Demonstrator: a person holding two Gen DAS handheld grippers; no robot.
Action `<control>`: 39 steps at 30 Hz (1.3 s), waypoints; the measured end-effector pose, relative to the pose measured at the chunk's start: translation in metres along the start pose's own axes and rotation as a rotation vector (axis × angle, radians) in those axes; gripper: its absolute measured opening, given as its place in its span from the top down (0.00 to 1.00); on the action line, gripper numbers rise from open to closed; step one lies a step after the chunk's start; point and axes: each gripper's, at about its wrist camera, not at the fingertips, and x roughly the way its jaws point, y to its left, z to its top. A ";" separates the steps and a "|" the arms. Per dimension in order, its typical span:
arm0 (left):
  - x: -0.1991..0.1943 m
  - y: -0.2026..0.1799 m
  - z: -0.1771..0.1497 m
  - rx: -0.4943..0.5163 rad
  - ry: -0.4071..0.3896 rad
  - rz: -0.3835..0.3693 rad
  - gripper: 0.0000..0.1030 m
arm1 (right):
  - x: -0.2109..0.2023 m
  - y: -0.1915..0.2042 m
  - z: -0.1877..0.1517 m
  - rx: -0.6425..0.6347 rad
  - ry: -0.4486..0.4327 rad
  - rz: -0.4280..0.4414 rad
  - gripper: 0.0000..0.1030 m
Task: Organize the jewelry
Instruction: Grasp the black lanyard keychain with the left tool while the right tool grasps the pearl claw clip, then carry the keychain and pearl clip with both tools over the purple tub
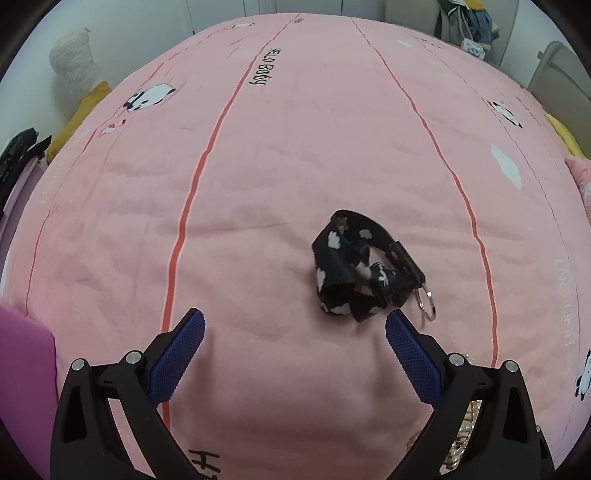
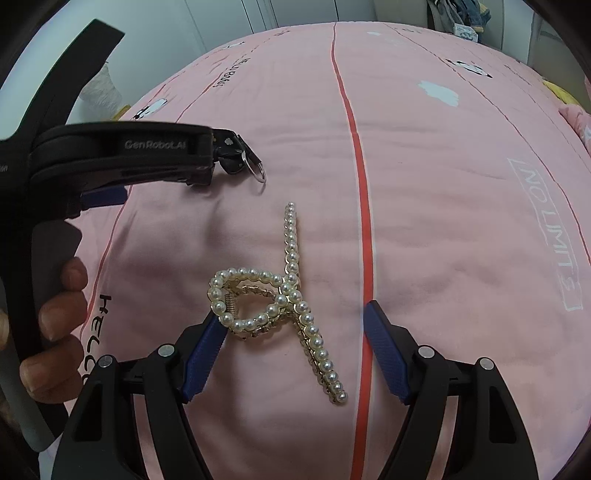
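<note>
- A pink bedspread (image 1: 295, 166) printed with red stripes, white clouds and black-and-white cartoon animals covers the bed that serves as the work surface; "HELLO Baby" runs along one stripe, and "NO LIMITS" shows in a white frame off to the right gripper's right.
- The left gripper (image 1: 294, 328) points steeply down at the bedspread with its blue-padded jaws spread wide and nothing between them.
- A black strap (image 1: 354, 266) with white cloud prints, a plastic clasp and a metal key ring (image 1: 428, 302) lies crumpled just ahead of the left gripper's right finger, apart from the pads.
- The right gripper (image 2: 293, 321) is likewise spread wide over the bedspread, gripping nothing.
- A pearl hair claw (image 2: 288, 295), gold-framed with a looped end and a long tail, lies between the right gripper's fingers; its loop sits at the left pad, though contact cannot be made out.
- A person's hand (image 2: 55, 325) grips the left gripper's handle at the right camera's left edge.
- Beyond the bed stand white cupboard doors (image 2: 258, 14), piled clothes (image 1: 465, 26) at the far right and a yellow cushion (image 1: 85, 107) at the far left.
</note>
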 end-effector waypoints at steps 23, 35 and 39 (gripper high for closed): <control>0.032 -0.029 0.046 0.000 0.059 -0.158 0.87 | -0.006 0.011 -0.001 -0.052 -0.015 -0.008 0.51; -0.007 0.000 0.010 -0.080 0.008 -0.190 0.91 | -0.025 0.003 -0.019 -0.006 -0.025 0.042 0.60; -0.032 0.011 -0.007 -0.092 -0.023 -0.207 0.91 | -0.036 0.000 -0.026 -0.012 -0.037 0.041 0.62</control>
